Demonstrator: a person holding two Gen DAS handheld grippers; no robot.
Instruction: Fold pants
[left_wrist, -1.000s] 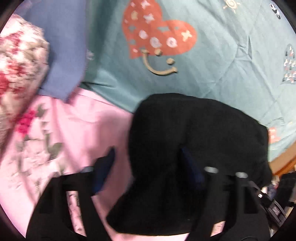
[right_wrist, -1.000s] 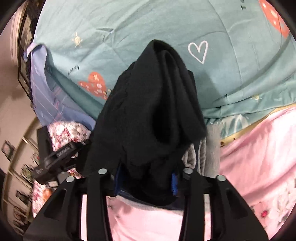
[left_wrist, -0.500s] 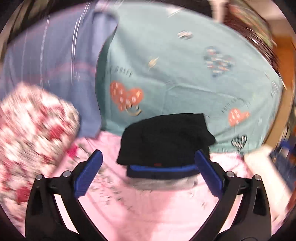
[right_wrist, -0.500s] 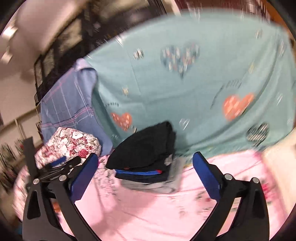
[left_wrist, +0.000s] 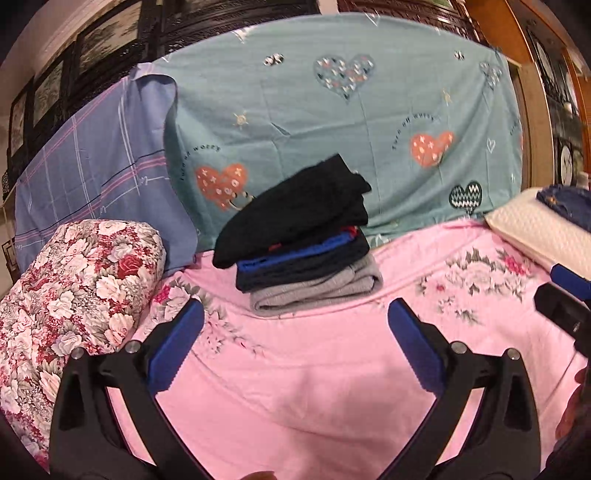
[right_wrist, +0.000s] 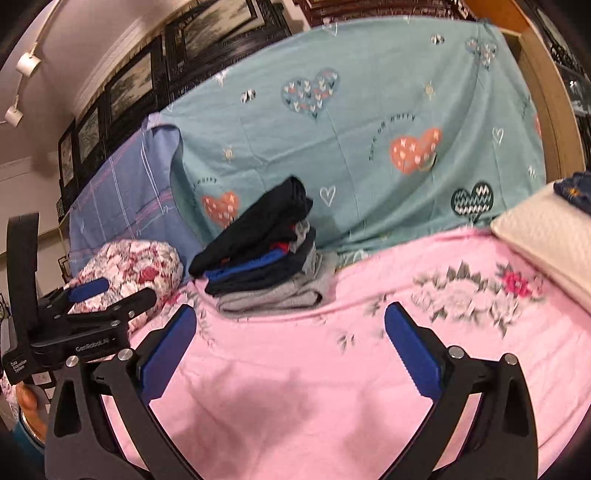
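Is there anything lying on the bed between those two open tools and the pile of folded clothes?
No, only bare pink sheet lies between the left tool, the right tool and the pile; both views show it.

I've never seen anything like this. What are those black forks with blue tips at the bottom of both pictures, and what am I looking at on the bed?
There is no robot here: a person holds a two-finger clamp in each hand, each carrying a wide-angle camera that looks out along its fingers. One picture comes from the left hand-held gripper, the other from the right hand-held gripper. Both are open and hold nothing. Ahead, on the pink floral sheet, sits a stack of folded clothes, with black pants on top. A flowered quilt roll lies to the left and a cream pillow to the right.
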